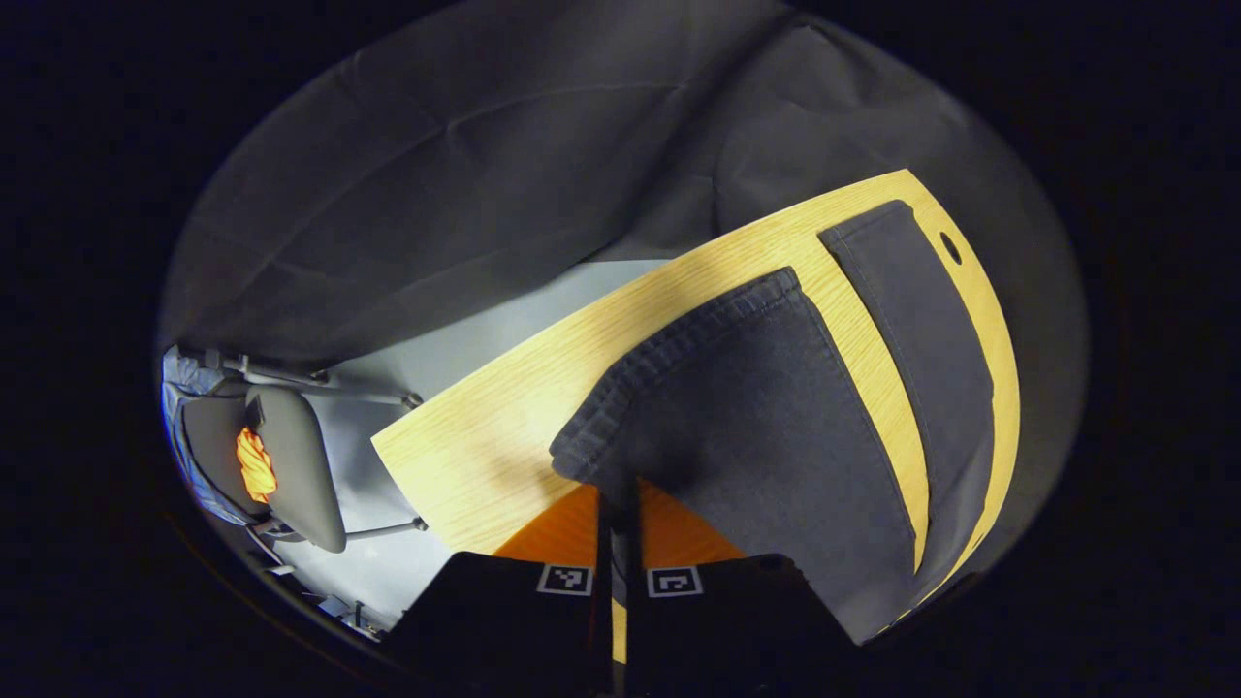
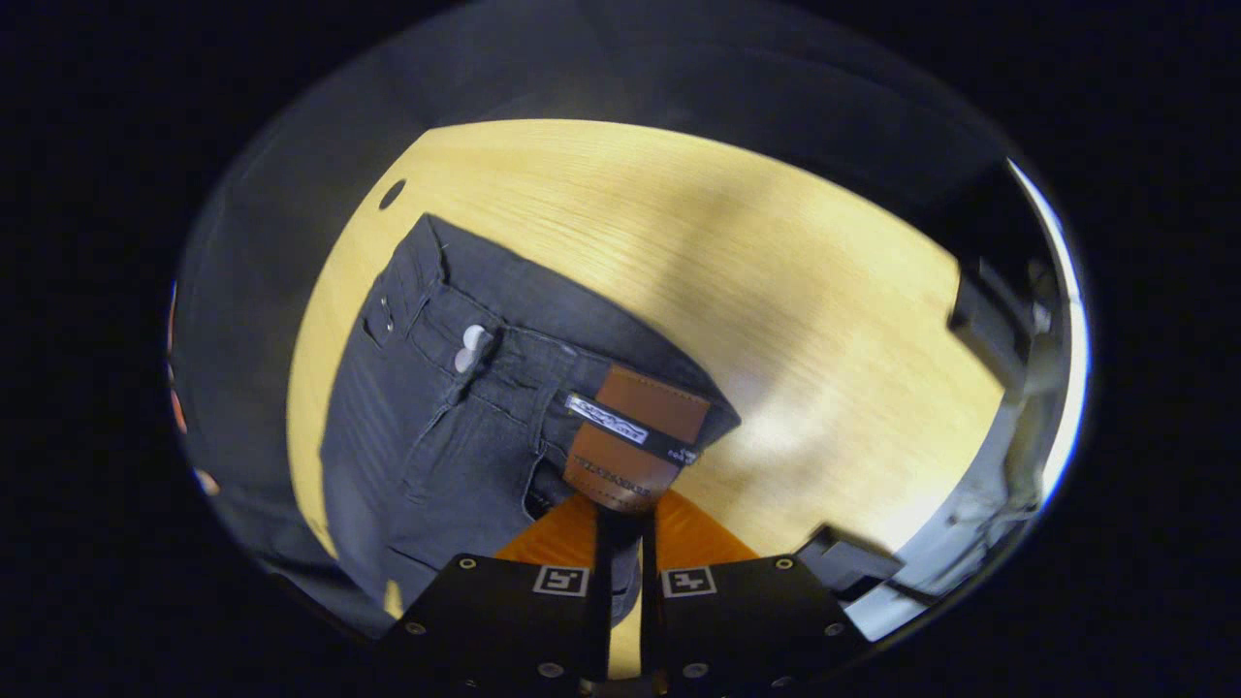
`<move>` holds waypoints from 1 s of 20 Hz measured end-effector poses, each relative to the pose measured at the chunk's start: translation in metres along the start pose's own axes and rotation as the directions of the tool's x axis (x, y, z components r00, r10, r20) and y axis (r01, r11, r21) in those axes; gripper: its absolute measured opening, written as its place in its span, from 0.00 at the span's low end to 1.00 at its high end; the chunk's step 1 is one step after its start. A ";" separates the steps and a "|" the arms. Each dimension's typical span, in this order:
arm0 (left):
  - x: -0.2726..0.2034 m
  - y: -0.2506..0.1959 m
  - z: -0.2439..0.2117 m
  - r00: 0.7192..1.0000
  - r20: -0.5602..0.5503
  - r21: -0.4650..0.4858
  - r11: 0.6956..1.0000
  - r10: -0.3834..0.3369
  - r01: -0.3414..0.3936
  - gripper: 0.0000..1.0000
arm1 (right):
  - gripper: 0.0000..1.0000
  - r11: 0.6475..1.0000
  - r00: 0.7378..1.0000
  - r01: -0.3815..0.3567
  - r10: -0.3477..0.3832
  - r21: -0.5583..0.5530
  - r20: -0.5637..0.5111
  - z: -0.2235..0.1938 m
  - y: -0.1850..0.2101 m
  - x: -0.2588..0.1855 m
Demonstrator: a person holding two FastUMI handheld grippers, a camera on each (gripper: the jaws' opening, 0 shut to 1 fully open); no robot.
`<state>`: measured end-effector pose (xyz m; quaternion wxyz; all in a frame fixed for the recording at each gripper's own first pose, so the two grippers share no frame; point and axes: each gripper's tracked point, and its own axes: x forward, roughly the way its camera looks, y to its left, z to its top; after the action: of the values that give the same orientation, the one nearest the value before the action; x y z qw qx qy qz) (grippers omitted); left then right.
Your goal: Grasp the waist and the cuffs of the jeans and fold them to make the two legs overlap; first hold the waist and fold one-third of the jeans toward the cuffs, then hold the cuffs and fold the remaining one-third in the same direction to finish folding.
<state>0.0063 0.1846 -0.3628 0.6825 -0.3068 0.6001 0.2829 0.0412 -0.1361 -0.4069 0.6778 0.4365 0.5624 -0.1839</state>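
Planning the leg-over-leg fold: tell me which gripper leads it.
Probably left. The left gripper is shut on a cuff, with the other leg alongside on the table. The right gripper pins the waist.

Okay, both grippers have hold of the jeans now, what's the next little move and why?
Probably carry both held ends sideways together, laying the lifted leg over the other. The left gripper is closed on a cuff and the right gripper on the waist by the leather patch, while the second leg lies apart on the wooden table, bare wood between the two legs.
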 end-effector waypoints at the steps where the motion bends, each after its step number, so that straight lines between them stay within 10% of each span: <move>1: -0.002 -0.001 -0.004 1.000 0.000 -0.010 1.000 -0.017 0.017 0.01 | 0.13 0.998 0.999 -0.043 0.043 0.051 -0.011 -0.002 0.002 -0.001; 9: -0.051 -0.041 0.025 0.971 0.123 -0.003 0.978 -0.207 0.209 0.01 | 0.13 0.963 0.967 -0.246 0.237 0.108 0.095 0.015 0.012 -0.014; 20: -0.108 -0.086 0.076 0.913 0.204 0.044 0.935 -0.353 0.352 0.01 | 0.13 0.960 0.958 -0.261 0.245 0.100 0.150 0.023 0.010 -0.031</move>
<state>0.1072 0.1846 -0.2418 0.7825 -0.3763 0.4607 0.1838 0.0533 -0.1566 -0.3749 0.7053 0.5311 0.4422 -0.1580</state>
